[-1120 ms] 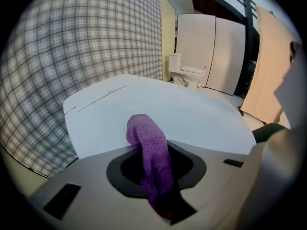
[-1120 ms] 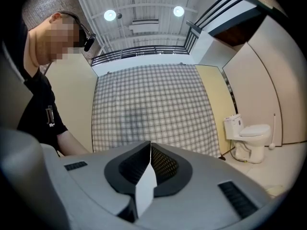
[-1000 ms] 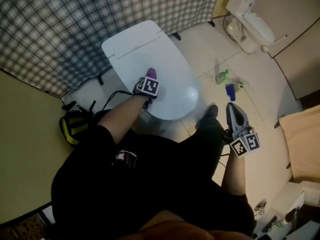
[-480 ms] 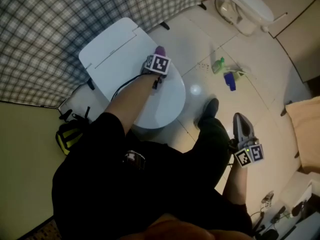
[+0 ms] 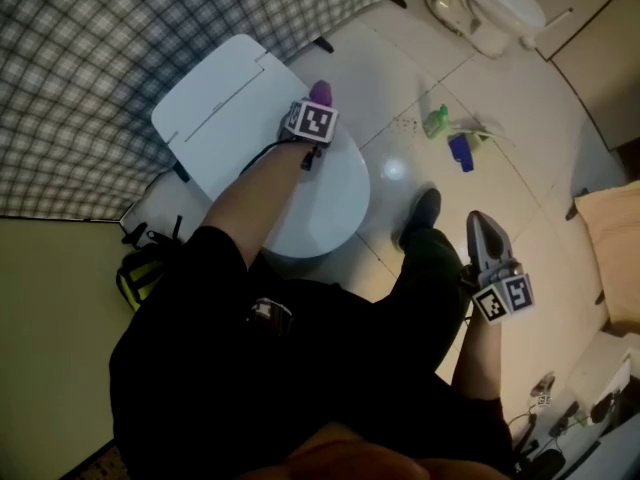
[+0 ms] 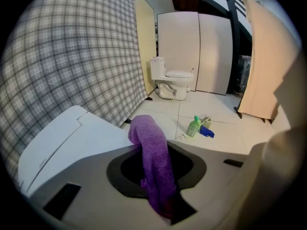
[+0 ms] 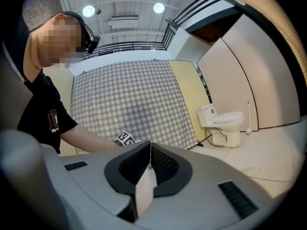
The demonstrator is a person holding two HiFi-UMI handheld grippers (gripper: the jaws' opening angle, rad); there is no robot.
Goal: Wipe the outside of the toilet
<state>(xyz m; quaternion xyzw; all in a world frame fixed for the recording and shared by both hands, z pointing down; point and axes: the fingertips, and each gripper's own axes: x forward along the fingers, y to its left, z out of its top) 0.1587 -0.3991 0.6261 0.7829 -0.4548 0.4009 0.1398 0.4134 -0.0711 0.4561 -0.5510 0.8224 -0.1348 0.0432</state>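
A white toilet (image 5: 240,138) with its lid down stands against a checked curtain in the head view. My left gripper (image 5: 318,100) reaches over the lid's right edge, shut on a purple cloth (image 5: 321,90). In the left gripper view the purple cloth (image 6: 154,162) hangs out between the jaws above the toilet lid (image 6: 72,138). My right gripper (image 5: 482,236) is held over the floor to the right of the person's leg, away from the toilet. In the right gripper view the right gripper (image 7: 147,150) is shut with nothing in it.
A green bottle (image 5: 436,121) and a blue object (image 5: 460,152) lie on the tiled floor right of the toilet. A second toilet (image 5: 485,3) stands at the far right. A yellow-and-black bag (image 5: 140,273) sits left of the toilet base. The person's shoe (image 5: 421,216) is beside the bowl.
The left gripper has carried the purple cloth from the middle of the lid to its right edge. The right gripper has stayed shut over the floor.
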